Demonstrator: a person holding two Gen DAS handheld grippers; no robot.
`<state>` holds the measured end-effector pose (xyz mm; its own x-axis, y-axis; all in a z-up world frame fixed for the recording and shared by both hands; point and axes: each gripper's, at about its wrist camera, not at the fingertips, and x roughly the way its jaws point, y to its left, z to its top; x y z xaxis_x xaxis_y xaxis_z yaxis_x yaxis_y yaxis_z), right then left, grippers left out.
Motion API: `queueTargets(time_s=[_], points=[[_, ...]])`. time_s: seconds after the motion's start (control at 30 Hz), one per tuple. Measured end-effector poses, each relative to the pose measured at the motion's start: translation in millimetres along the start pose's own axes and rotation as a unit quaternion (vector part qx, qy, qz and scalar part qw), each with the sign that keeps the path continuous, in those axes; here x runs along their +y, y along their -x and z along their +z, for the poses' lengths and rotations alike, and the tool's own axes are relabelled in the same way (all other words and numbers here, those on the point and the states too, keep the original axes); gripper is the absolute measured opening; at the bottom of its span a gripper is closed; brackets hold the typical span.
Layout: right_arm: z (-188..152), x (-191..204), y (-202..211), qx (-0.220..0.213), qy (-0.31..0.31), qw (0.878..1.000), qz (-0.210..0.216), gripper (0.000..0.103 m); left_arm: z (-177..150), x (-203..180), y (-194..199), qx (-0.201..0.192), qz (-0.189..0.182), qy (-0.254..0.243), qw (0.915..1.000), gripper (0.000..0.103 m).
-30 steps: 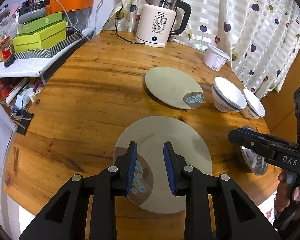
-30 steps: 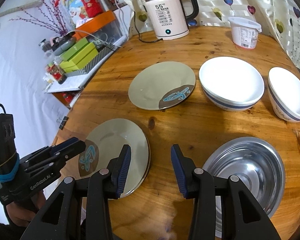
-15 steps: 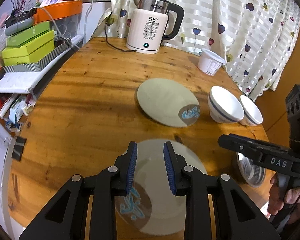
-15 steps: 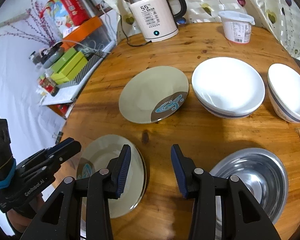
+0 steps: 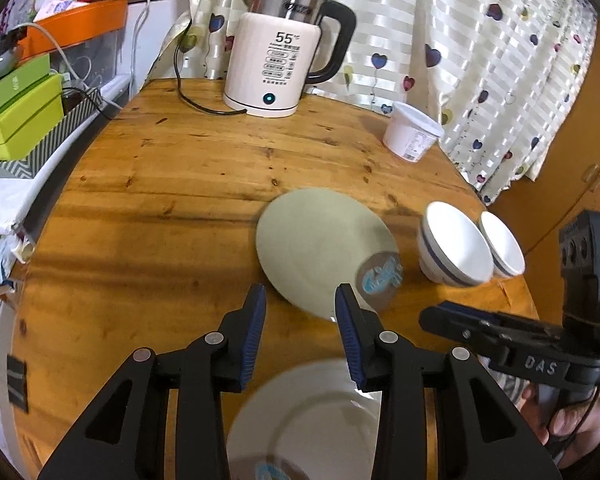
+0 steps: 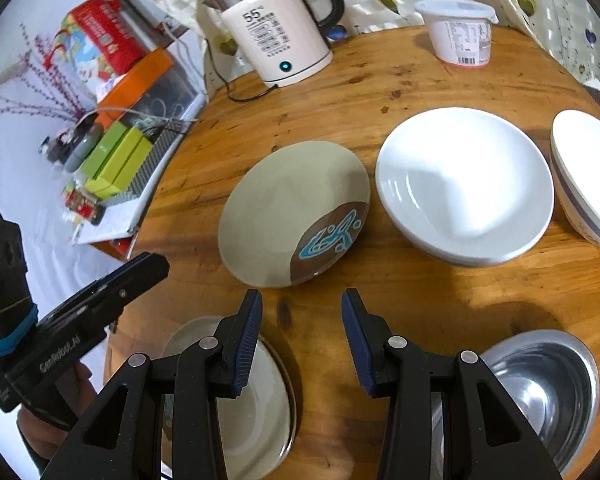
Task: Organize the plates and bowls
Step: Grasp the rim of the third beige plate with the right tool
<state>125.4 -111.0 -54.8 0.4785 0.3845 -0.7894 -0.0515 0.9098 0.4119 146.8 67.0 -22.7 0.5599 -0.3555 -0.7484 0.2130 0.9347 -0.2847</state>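
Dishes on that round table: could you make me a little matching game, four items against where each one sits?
Items:
1. kettle
2. steel bowl
3. plastic tub
4. plate with the blue motif

Places:
a. far edge, by the curtain, right of the kettle
b. middle of the table, left of the big white bowl
c. near edge, right side
d. far edge, cord trailing off it

Pairs: 1-d, 2-c, 3-a, 4-b
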Motion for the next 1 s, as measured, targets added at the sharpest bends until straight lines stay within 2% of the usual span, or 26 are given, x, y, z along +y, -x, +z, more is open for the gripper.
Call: queueTargets(time_s=[0.43, 1.0], points=[[12.1, -10.0, -26.6, 0.006, -0.029, 0.999, -0.022, 0.04, 25.2, 21.2, -58.8, 0.051, -0.018, 0.012, 0.9984, 0.037], [24.2, -13.6, -45.6, 0.007, -0.047, 0.998, -0.034, 0.034, 38.5, 23.6, -89.0, 0.067, -0.031, -0.003, 0.9972, 0.037]])
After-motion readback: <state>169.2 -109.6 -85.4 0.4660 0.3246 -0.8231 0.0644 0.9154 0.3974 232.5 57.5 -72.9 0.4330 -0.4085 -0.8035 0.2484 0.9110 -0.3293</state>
